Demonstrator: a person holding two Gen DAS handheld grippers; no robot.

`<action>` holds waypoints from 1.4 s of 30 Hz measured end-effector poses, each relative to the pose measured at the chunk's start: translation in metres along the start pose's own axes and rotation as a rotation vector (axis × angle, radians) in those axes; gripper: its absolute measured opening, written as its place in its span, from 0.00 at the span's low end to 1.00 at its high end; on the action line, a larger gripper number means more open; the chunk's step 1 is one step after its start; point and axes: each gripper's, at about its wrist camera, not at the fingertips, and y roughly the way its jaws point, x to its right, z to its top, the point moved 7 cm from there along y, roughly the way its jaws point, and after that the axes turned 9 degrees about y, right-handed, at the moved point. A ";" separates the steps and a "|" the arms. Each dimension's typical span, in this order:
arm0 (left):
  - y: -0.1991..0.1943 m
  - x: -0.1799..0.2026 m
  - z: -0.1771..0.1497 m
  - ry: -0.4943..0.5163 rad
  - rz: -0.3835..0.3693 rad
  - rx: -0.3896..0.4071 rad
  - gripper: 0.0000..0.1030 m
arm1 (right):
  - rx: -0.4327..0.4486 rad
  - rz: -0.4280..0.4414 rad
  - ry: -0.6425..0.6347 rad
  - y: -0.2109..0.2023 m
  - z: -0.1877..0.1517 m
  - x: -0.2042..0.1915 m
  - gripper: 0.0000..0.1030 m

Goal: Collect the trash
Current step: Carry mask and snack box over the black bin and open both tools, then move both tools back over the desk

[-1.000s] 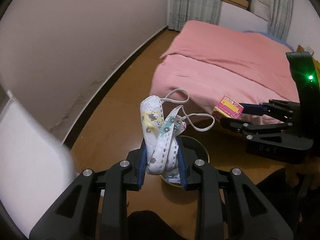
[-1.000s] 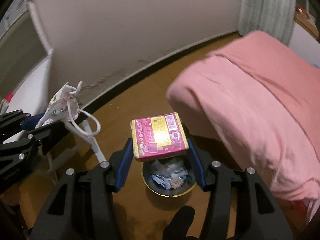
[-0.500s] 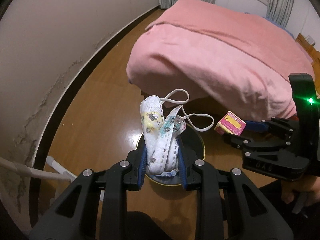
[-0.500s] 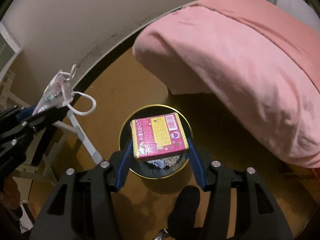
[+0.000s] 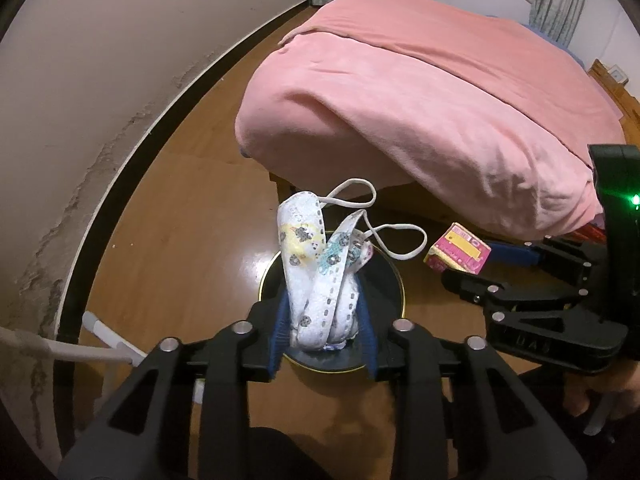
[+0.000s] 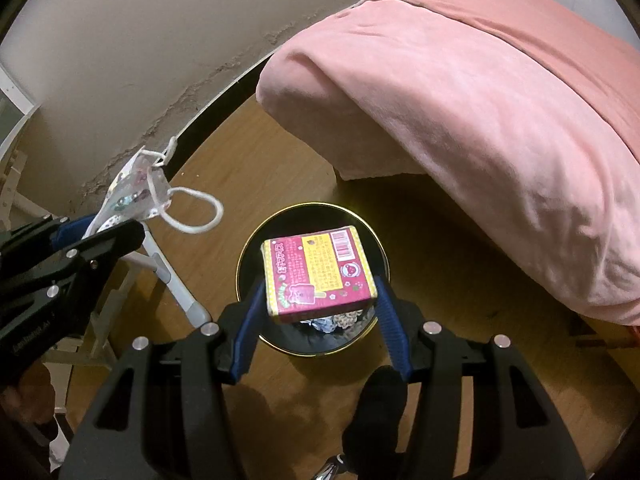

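My left gripper (image 5: 323,320) is shut on a crumpled patterned face mask (image 5: 320,268) with white ear loops, held above a round black trash bin with a gold rim (image 5: 394,280). My right gripper (image 6: 320,300) is shut on a pink and yellow snack box (image 6: 318,274), held right over the same bin (image 6: 250,256), which has crumpled wrappers inside. The box (image 5: 459,253) and right gripper also show at the right of the left wrist view. The mask (image 6: 136,192) and left gripper show at the left of the right wrist view.
A bed with a pink blanket (image 5: 440,92) stands close behind the bin, also in the right wrist view (image 6: 500,112). A beige wall with a dark baseboard (image 5: 120,168) runs on the left. A white rack leg (image 6: 172,276) stands on the wooden floor beside the bin.
Both grippers have moved in over the bin and tilted downward, still holding the mask and the box. The bin now lies more directly under both.
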 end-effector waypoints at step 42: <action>-0.192 -0.079 -0.027 -0.052 0.203 0.166 0.91 | 0.205 0.070 -0.196 -0.130 0.031 -0.117 0.83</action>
